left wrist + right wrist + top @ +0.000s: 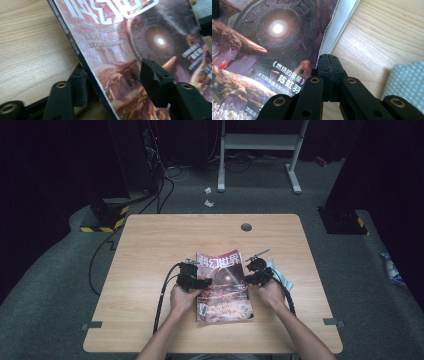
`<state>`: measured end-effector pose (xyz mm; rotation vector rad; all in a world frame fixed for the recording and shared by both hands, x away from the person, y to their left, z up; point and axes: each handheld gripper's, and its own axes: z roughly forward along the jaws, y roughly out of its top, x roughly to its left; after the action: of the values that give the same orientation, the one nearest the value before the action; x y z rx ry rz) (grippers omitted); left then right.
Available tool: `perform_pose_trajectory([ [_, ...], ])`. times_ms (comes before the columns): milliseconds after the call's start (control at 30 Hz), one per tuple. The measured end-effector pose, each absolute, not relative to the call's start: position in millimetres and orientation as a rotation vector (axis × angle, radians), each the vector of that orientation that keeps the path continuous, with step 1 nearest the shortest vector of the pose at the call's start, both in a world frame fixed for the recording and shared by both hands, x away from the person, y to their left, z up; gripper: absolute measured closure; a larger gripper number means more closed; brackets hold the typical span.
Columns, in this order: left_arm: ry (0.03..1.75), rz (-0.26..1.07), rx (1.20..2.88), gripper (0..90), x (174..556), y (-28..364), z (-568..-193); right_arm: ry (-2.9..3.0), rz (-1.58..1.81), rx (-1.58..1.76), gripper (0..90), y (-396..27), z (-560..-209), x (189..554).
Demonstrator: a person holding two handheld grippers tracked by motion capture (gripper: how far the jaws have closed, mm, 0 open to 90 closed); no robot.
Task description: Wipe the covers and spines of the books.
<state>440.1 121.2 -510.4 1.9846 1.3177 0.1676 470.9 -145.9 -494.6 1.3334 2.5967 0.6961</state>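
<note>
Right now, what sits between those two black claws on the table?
The magazine lies between the left gripper and the right gripper, seen in the high view.

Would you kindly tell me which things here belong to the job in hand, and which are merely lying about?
In use:
- magazine
- left gripper, jaws astride the spine edge
- right gripper, shut at the cover's open edge

Lying about:
- pale blue cloth beside the magazine
- crumpled paper on the floor

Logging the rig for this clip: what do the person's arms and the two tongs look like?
Both tongs, left and right, are black with blocky jaws on flat links set with brass-coloured rivets. A black cable loops from the left one; another trails from the right. The forearms are bare, no sleeves in the high view.
</note>
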Motion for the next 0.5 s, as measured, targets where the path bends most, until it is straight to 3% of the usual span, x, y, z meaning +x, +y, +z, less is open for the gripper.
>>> perform_pose_trajectory([
  [367,1.336,0.136,2.021,60.4,442,120,-505,2.617,0.717,1.305,89.0,-133,-495,470],
  [500,1.344,0.13,2.021,65.9,442,120,-501,2.602,0.712,1.297,79.3,-137,-493,469],
])
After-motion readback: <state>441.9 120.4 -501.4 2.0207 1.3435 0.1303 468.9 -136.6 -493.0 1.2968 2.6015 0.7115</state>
